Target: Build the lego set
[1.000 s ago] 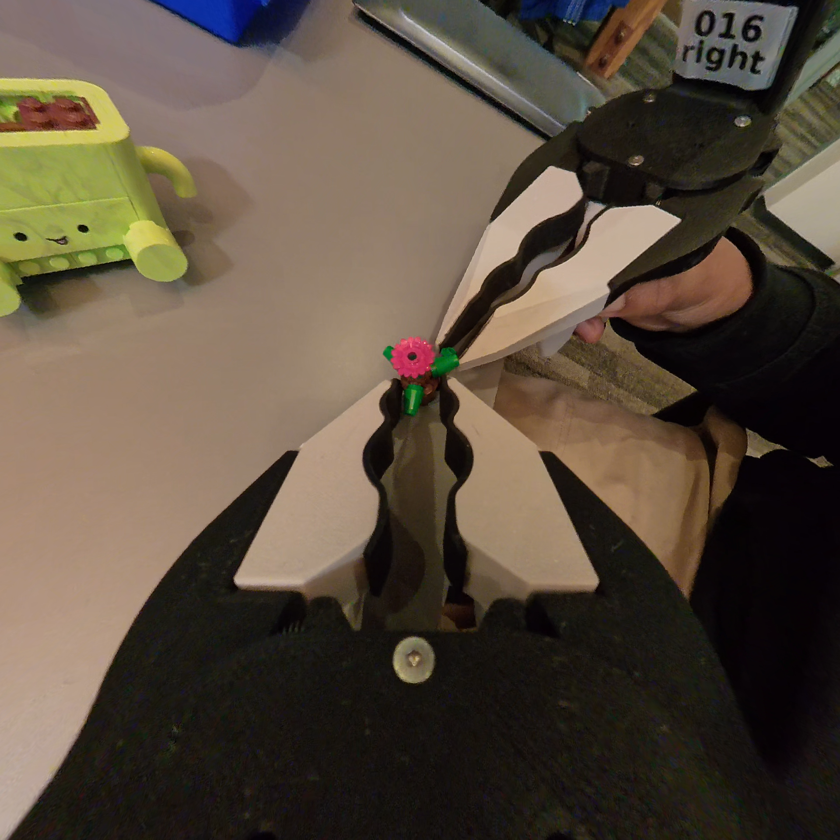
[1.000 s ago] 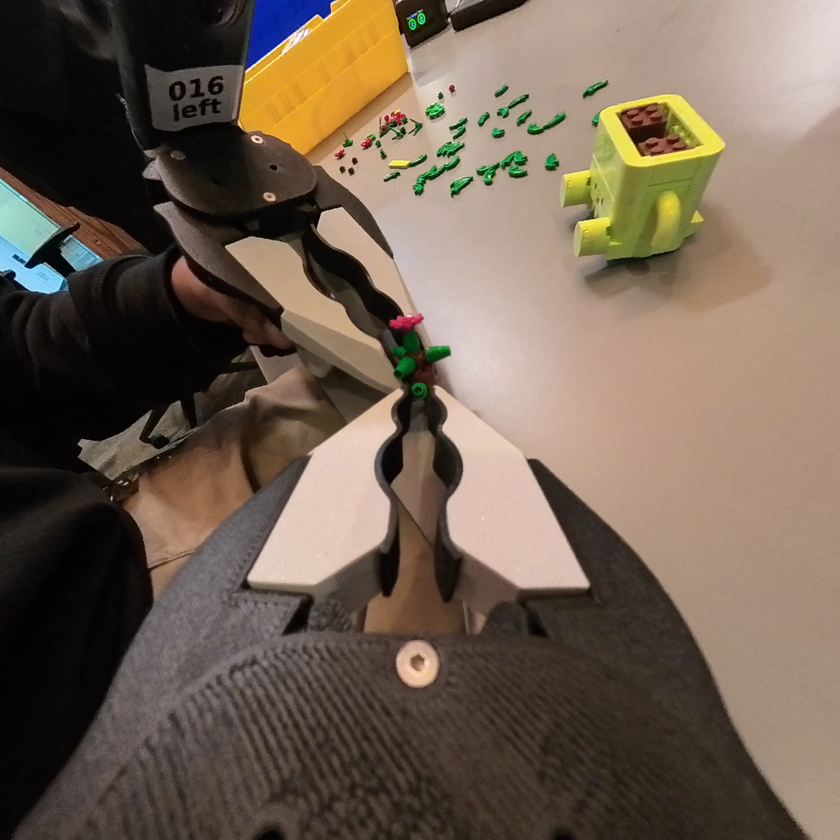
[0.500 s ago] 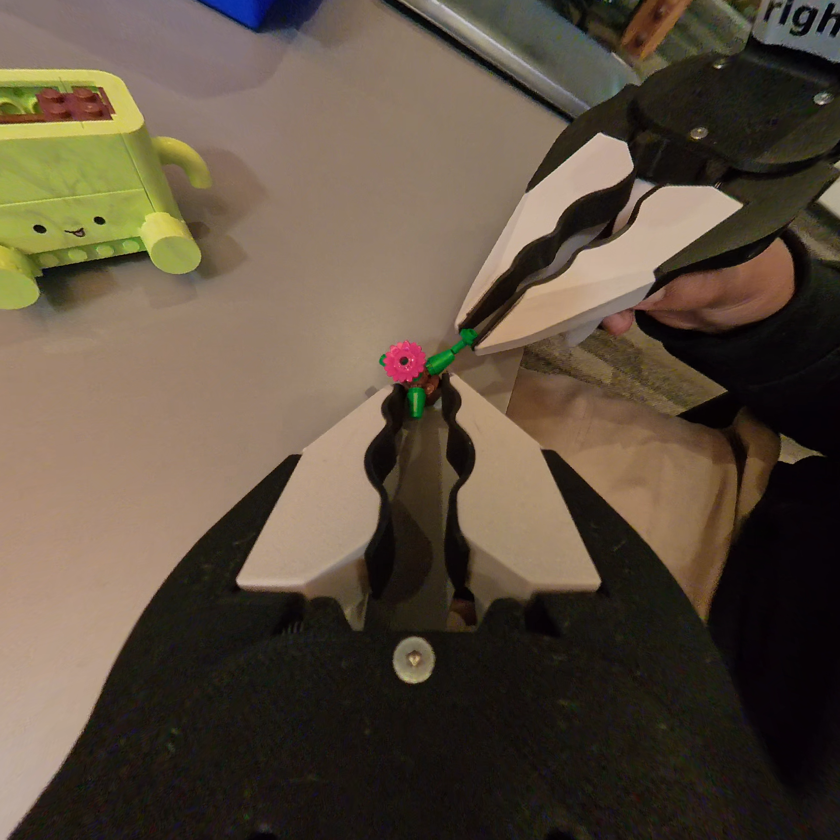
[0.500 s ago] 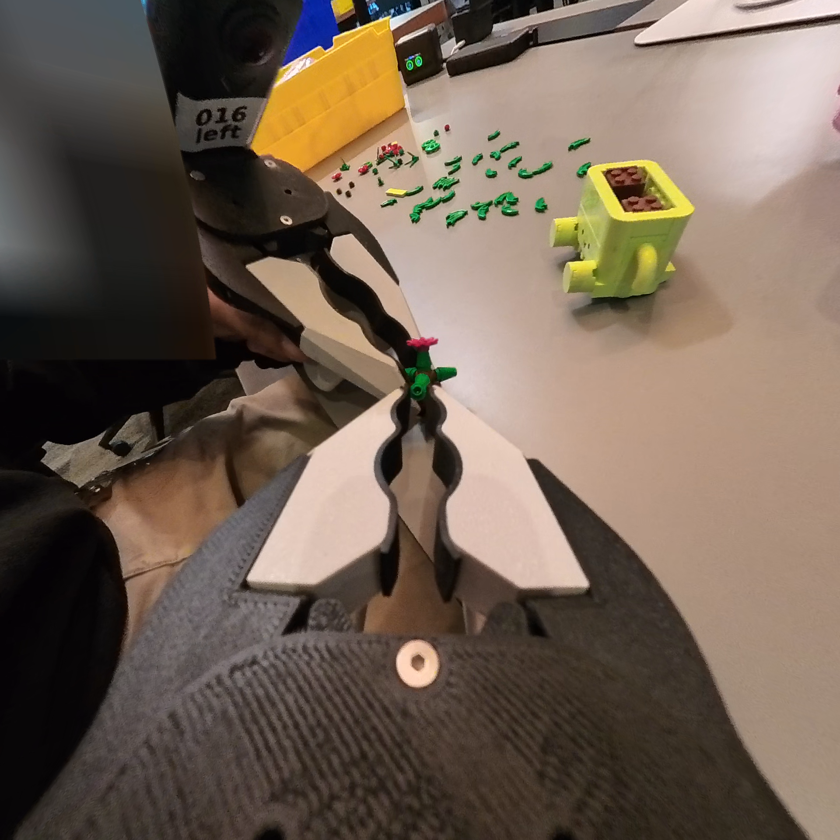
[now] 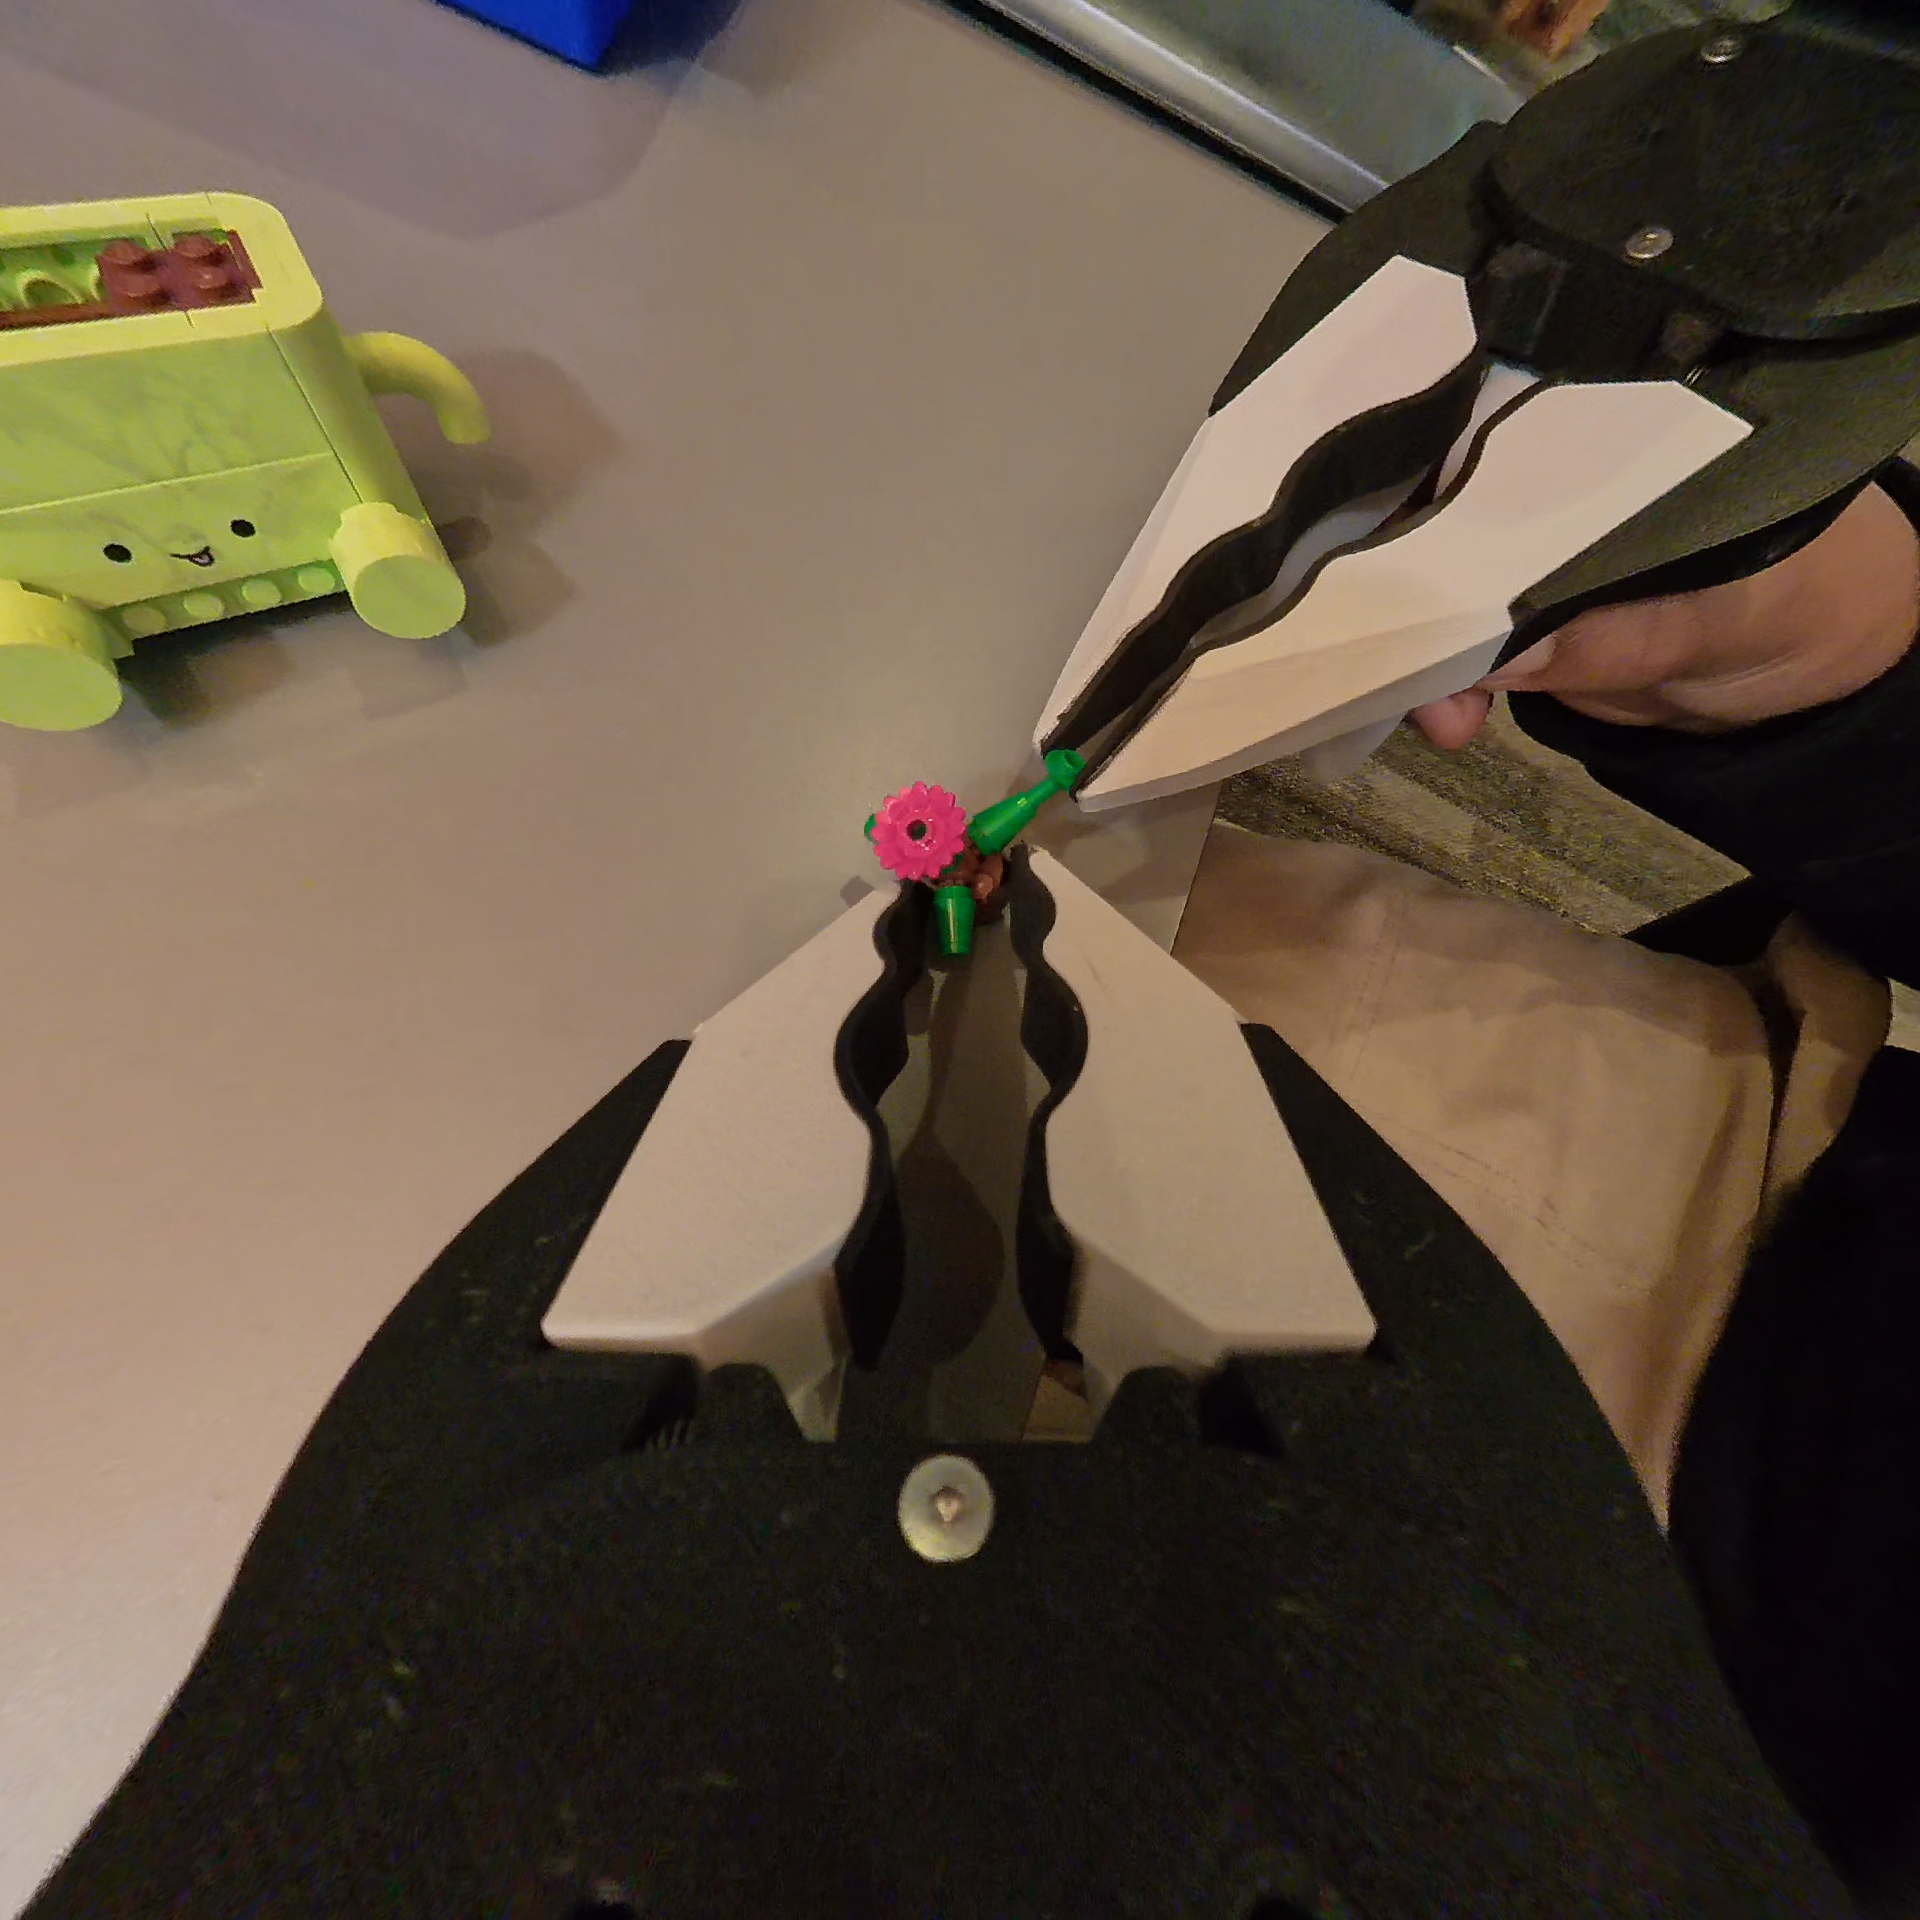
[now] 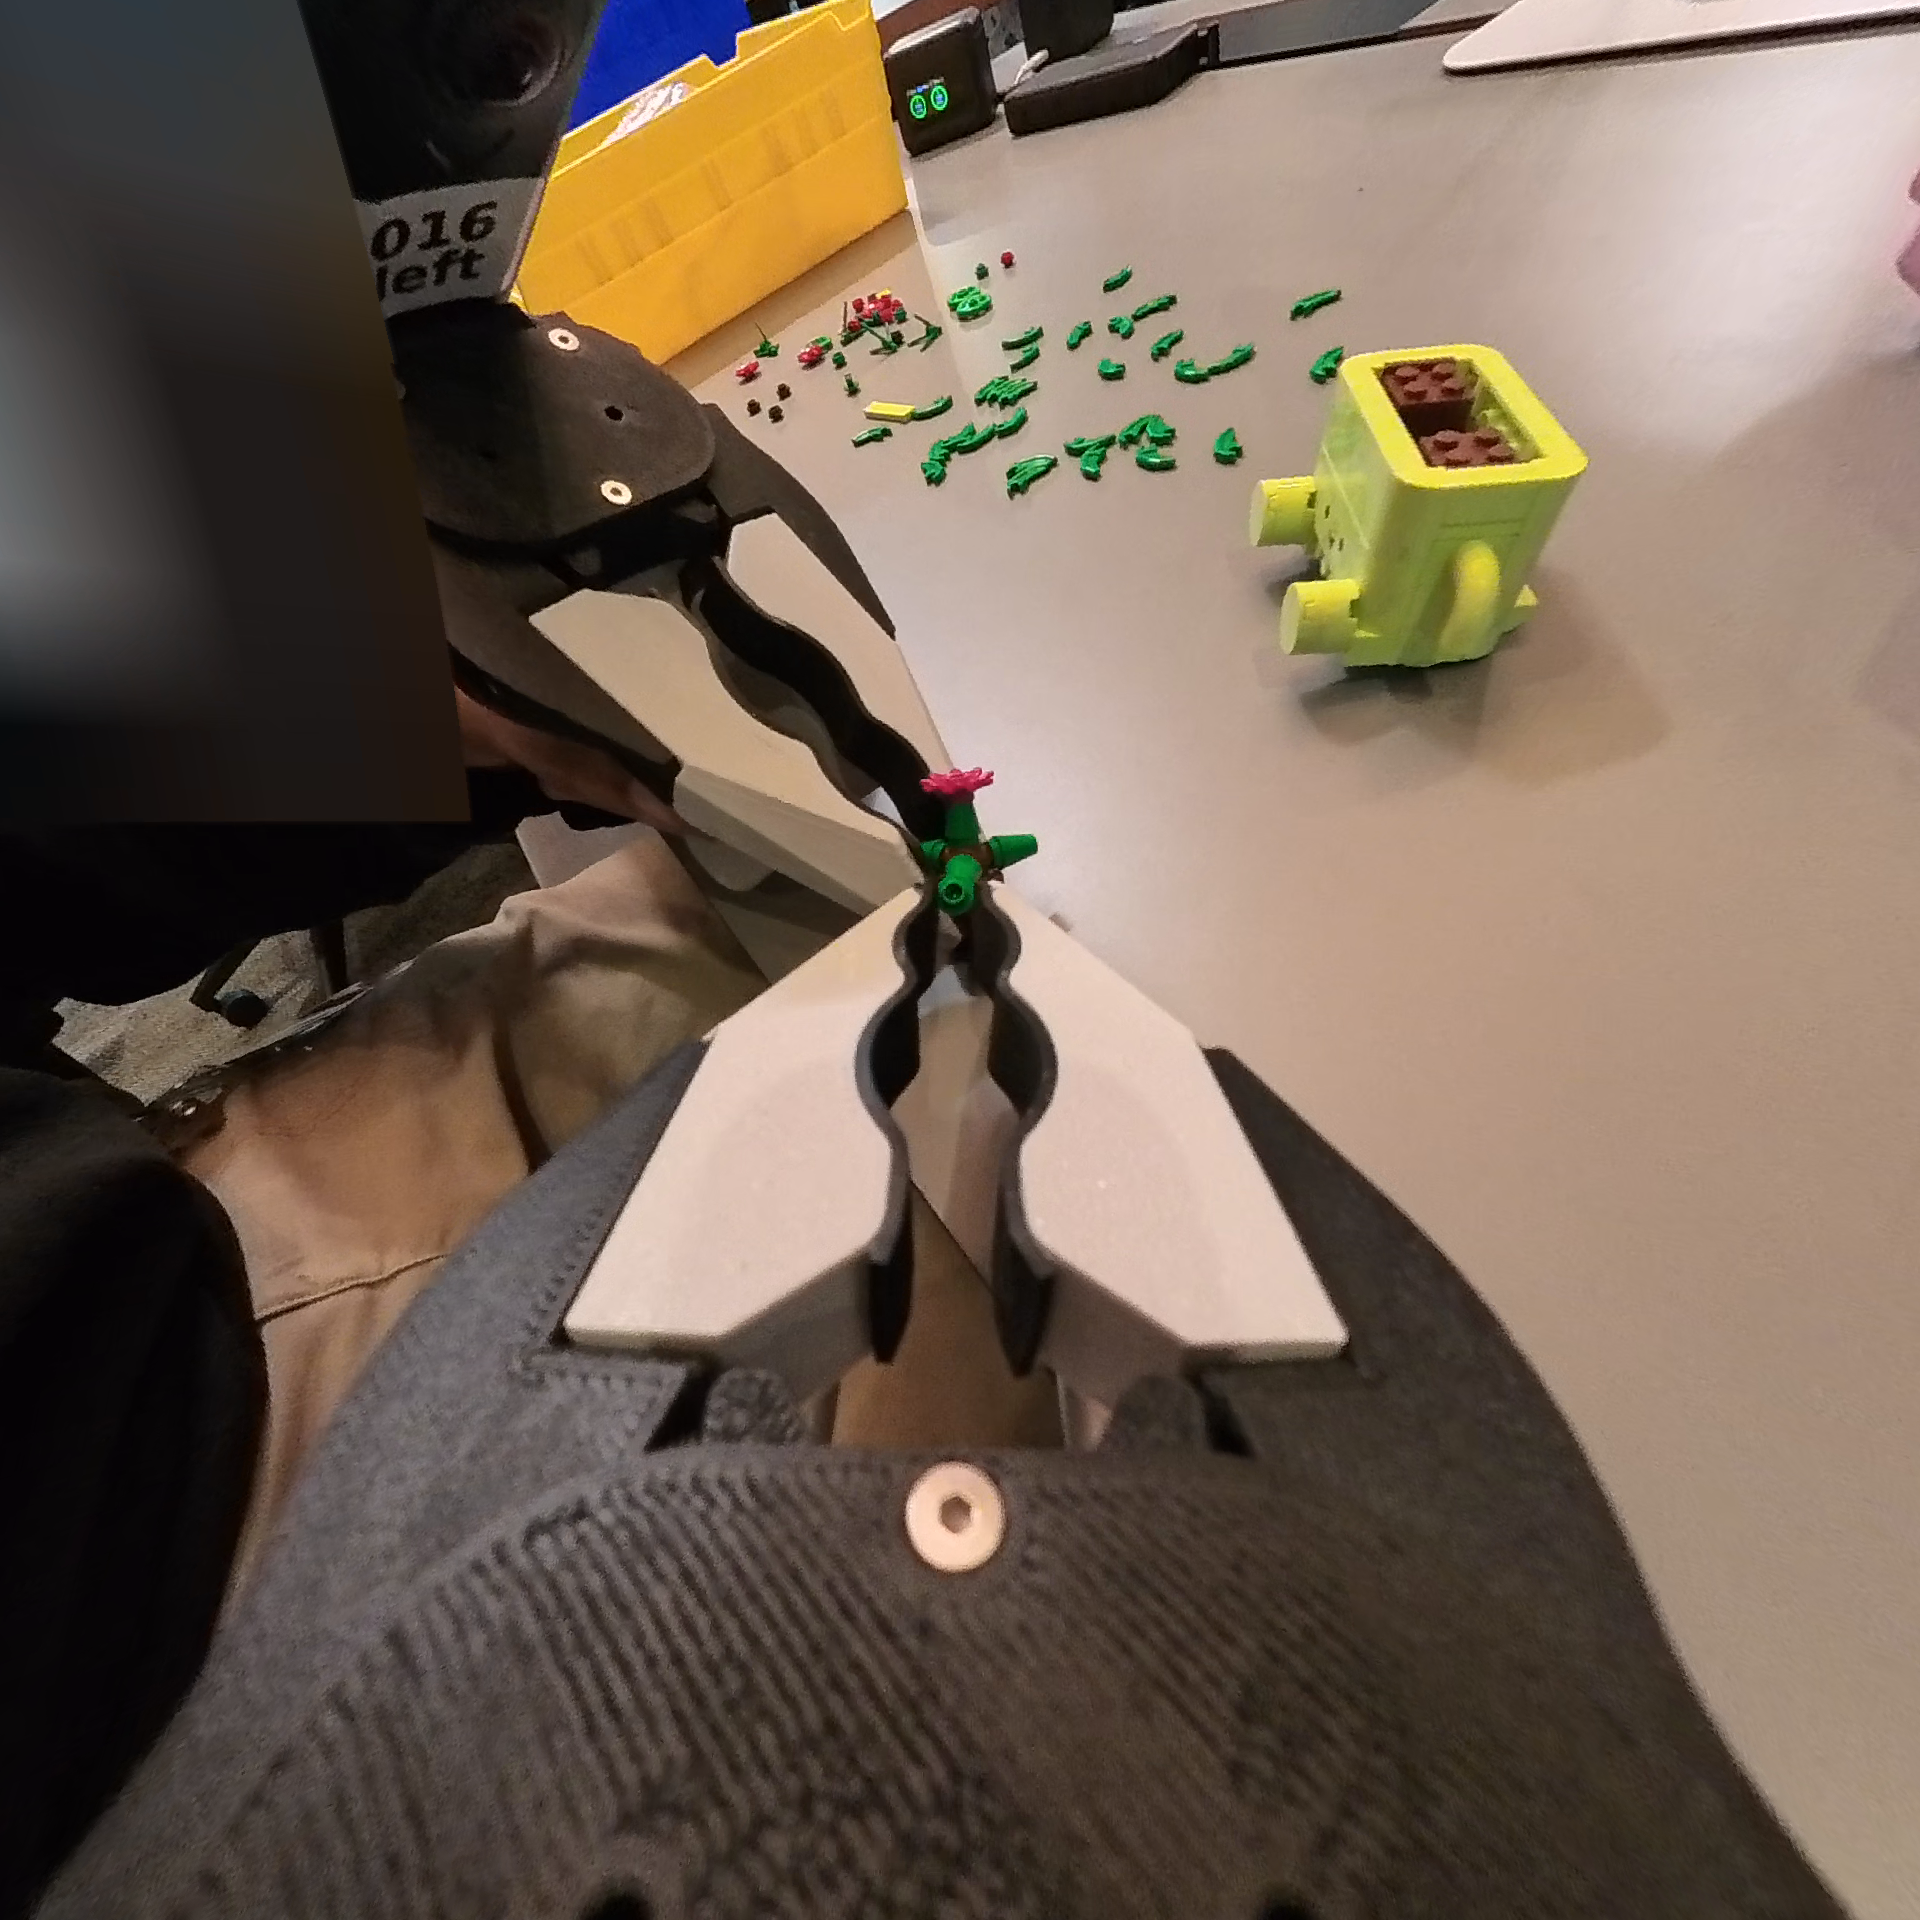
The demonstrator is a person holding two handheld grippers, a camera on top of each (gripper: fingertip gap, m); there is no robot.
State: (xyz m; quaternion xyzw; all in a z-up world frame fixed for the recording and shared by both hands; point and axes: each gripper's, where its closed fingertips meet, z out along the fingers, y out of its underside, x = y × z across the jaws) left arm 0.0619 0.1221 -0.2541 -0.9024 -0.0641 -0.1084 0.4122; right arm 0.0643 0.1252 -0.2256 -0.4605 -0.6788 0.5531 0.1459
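Holding flower sprig: pink bloom, green stems, brown hub | left gripper fingers clenched on hub, mostly hidden | right gripper fingers grasping a stem

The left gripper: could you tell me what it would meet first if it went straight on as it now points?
The left gripper already pinches the flower assembly; beyond that, probably only bare table, though depth is unclear.

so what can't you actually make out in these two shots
- Left wrist view: where the left tool pinches the flower piece; its tips cover the brown core.
- Left wrist view: the lime planter is cut off by the left edge.
- Right wrist view: the scattered green pieces are too small to tell apart.
- Right wrist view: the yellow bin's contents, hidden by its wall.
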